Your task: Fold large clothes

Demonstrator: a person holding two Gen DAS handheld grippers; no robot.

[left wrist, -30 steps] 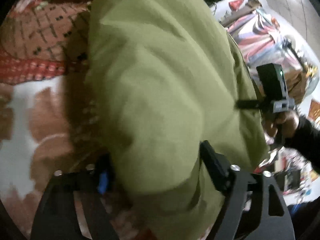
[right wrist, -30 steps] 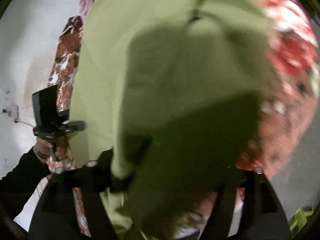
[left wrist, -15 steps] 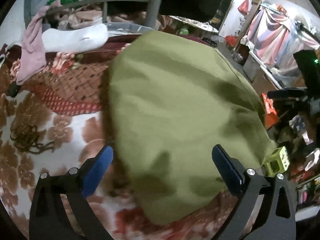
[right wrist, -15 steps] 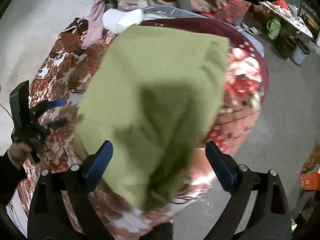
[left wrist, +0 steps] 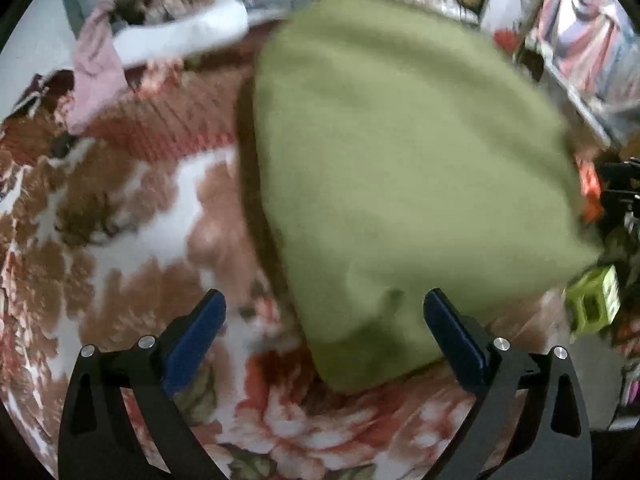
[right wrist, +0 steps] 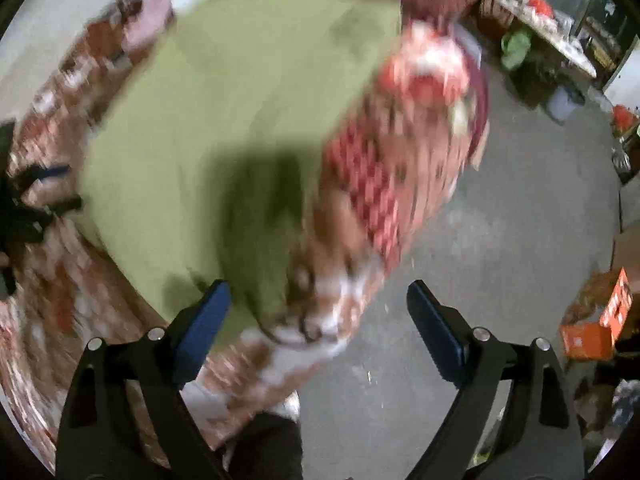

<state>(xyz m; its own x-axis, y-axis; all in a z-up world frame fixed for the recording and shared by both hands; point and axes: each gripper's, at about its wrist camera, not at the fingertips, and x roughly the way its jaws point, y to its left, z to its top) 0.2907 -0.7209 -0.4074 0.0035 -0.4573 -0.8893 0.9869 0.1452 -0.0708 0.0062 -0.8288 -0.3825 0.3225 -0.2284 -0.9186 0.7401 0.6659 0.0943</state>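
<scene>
An olive green garment (left wrist: 400,168) lies folded on the floral blanket of the bed (left wrist: 120,240); it also shows in the right wrist view (right wrist: 224,120). My left gripper (left wrist: 324,312) is open and empty, held above the garment's near edge. My right gripper (right wrist: 318,304) is open and empty, over the bed's corner beside the garment. The left gripper also shows at the left edge of the right wrist view (right wrist: 36,196). Both views are blurred by motion.
A pile of clothes with a white piece (left wrist: 180,36) and a pink piece (left wrist: 96,68) lies at the far end of the bed. A grey floor (right wrist: 520,220) lies to the right of the bed, with an orange crate (right wrist: 600,320) and clutter.
Both grippers were shut on the green garment and holding it up; they have opened, let it drop onto the bed, and pulled back. The right gripper has swung right.
</scene>
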